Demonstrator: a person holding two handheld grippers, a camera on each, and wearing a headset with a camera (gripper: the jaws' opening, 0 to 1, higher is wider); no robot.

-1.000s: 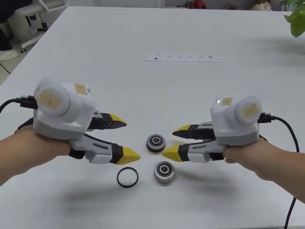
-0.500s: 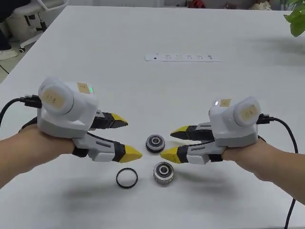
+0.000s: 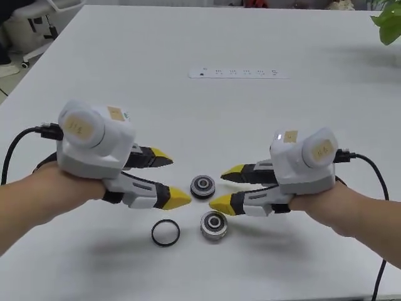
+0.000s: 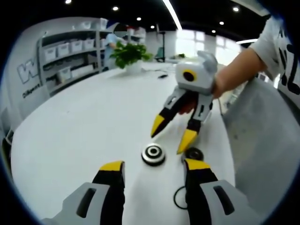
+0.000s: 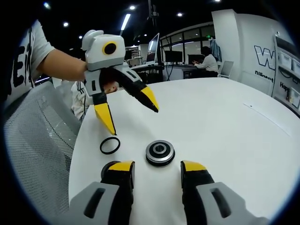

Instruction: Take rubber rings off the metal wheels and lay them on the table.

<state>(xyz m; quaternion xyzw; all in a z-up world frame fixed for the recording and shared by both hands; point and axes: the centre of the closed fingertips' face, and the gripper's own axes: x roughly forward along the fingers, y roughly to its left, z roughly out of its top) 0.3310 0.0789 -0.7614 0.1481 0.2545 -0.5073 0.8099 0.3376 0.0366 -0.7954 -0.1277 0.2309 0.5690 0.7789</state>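
me: Left gripper (image 3: 177, 178) was wide open with nothing between its jaws, held off the table (image 3: 188, 113) near the near edge. Right gripper (image 3: 218, 188) was the same: jaws spread, empty. The two sets of tips faced each other across a small gap.
k: Where were the wheels?
me: Both lay flat close to the near edge, about mid-width. Far wheel (image 3: 203, 186) sat between the two sets of tips, and neither touched it. Near wheel (image 3: 214, 226) lay just beside it toward the near edge, under my right gripper's lower jaw. It looked apart from the jaw, as far as I could tell.
k: Rings?
me: One rubber ring (image 3: 165, 232) lay loose and flat just left of the near wheel, not touching it, below my left gripper's lower jaw. I couldn't tell which wheel carried rubber.
k: Gripper views agree?
me: Yes. In the left gripper view a wheel lined up with the gap between its own jaws, with the right gripper beyond. In the right gripper view a wheel was centred ahead of its own jaws, the ring off to one side.
k: Anything else on the table?
me: White power strip (image 3: 239, 73) toward the far edge, mid-width. Plant leaves (image 3: 388, 19) at the far right corner.
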